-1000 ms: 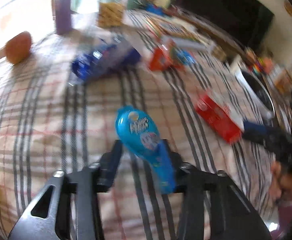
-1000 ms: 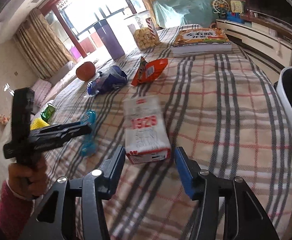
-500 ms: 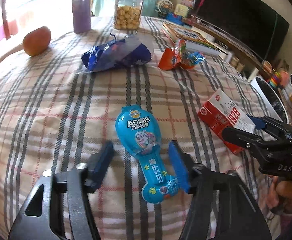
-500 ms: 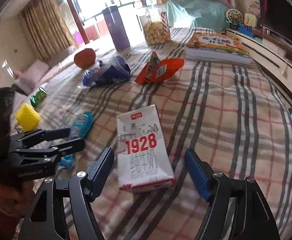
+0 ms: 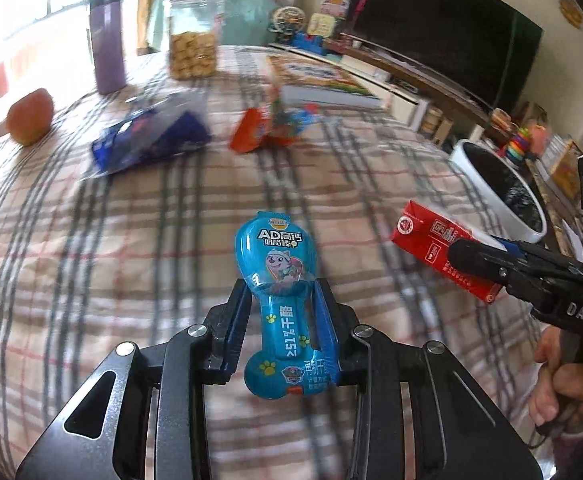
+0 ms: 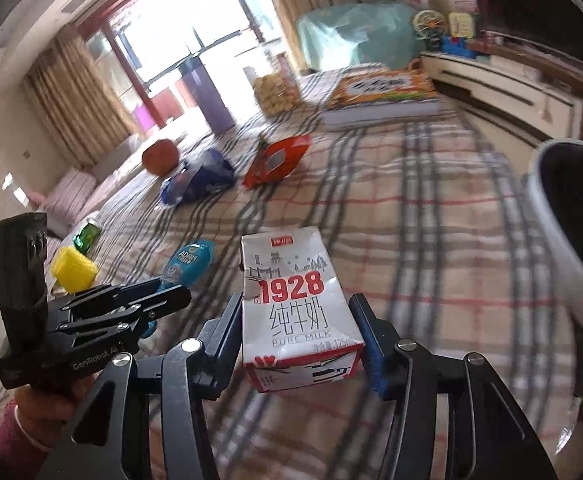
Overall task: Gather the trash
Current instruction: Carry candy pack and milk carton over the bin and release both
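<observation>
Left gripper (image 5: 281,300) closing, seemingly pinching blue cheese-stick wrapper (image 5: 277,280) between fingers. Right gripper (image 6: 297,324) closing around milk carton (image 6: 297,308). White bin (image 6: 563,236) right of fingers, contents unclear. Plaid tablecloth (image 6: 411,232) beneath.

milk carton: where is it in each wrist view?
Left wrist: milk carton at right, red side showing, in the right gripper.
Right wrist: milk carton bottom centre, white "1928" face, between the gripper fingers.
Shared landmark: white bin, right of the carton in both views.
</observation>
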`<act>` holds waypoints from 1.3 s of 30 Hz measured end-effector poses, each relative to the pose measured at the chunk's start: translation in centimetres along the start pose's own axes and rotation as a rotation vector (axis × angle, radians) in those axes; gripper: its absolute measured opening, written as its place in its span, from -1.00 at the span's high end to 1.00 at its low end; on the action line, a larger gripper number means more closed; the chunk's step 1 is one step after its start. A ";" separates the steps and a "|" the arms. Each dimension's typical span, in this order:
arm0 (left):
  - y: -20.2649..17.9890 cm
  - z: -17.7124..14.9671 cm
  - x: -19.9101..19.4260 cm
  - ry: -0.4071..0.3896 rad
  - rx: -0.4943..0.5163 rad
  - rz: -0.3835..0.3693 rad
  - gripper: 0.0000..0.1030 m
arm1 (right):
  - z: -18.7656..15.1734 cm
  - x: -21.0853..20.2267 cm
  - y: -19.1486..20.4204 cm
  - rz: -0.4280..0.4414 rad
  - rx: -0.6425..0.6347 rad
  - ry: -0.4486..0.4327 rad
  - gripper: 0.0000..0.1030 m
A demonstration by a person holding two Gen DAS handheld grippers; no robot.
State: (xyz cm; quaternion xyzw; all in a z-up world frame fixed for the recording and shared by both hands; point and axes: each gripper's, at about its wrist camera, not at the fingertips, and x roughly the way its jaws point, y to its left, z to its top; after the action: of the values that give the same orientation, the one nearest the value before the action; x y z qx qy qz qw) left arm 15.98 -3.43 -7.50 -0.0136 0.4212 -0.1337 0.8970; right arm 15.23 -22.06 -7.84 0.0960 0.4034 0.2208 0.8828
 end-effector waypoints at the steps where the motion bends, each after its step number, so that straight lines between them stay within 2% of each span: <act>1: -0.6 0.1 0.0 -0.001 0.009 -0.012 0.41 | -0.1 -0.6 -0.5 -0.008 0.008 -0.009 0.08; 7: -4.0 0.6 0.3 -0.003 0.067 -0.051 0.41 | -1.0 -2.6 -2.8 -0.049 0.042 -0.023 0.08; 15: -5.0 0.3 0.3 0.011 0.076 -0.052 0.41 | -2.2 -1.1 -4.0 -0.025 0.063 0.031 0.05; 23: -6.7 0.9 -0.2 0.000 0.102 -0.074 0.41 | -1.8 -3.9 -5.5 -0.023 0.108 -0.054 0.07; 39: -15.5 3.4 0.7 -0.022 0.240 -0.165 0.41 | -1.4 -11.0 -12.8 -0.130 0.225 -0.187 0.07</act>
State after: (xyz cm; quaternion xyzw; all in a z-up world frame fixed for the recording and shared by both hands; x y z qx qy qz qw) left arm 15.46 -18.85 -3.66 0.0577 0.3899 -0.2560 0.8827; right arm 11.84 -38.57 -5.79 0.1881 0.3471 0.1070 0.9125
